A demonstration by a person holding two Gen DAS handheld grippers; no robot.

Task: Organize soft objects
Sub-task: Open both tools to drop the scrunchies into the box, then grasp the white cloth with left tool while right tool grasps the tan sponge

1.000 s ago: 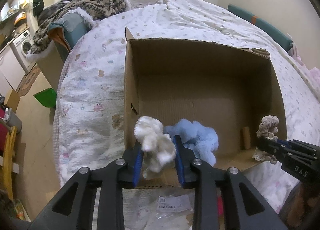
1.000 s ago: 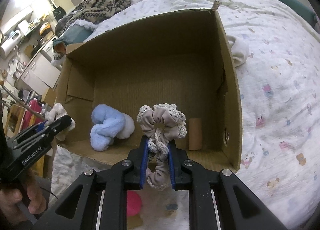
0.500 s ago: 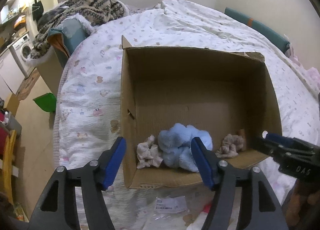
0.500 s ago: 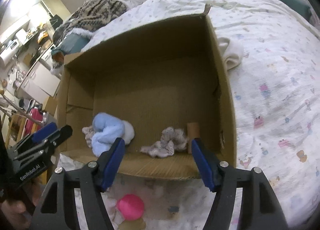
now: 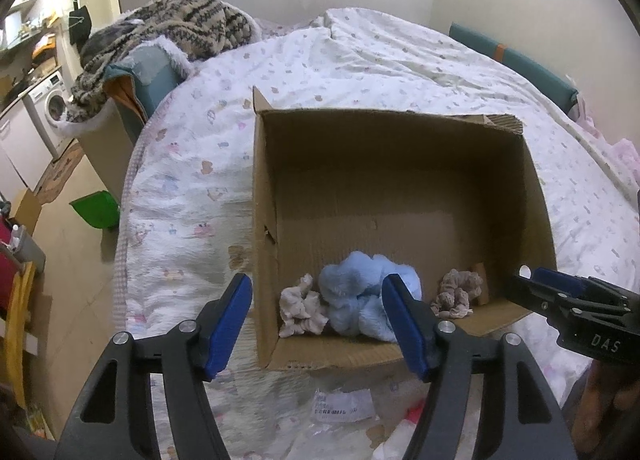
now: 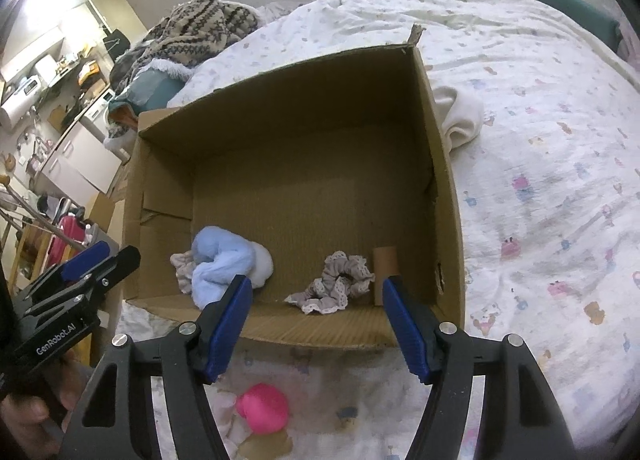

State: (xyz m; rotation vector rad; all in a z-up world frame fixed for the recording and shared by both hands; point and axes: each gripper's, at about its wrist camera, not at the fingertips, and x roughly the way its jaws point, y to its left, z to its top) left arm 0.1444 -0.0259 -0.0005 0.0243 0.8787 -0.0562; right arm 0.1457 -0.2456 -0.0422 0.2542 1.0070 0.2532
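An open cardboard box point(image 5: 400, 164) stands on the bed. Inside lie a cream fluffy piece point(image 5: 300, 306), a light blue plush bundle point(image 5: 360, 300) and a beige lace scrunchie point(image 5: 454, 294). The same three show in the right wrist view: cream piece point(image 6: 182, 266), blue bundle point(image 6: 224, 264), scrunchie point(image 6: 340, 282). My left gripper point(image 5: 318, 324) is open and empty just before the box's near wall. My right gripper point(image 6: 318, 324) is open and empty, also in front of the box point(image 6: 304, 164). A pink soft ball point(image 6: 264, 410) lies on the bed below it.
A small cardboard tube point(image 6: 385, 272) stands in the box's right corner. A white cloth point(image 6: 460, 120) lies on the bed right of the box. A knitted blanket point(image 5: 168, 32) is piled at the bed's far left. A plastic wrapper point(image 5: 344, 404) lies before the box.
Both grippers opened and drew back from the box. The cream piece dropped from the left gripper and the scrunchie from the right; both now lie in the box.
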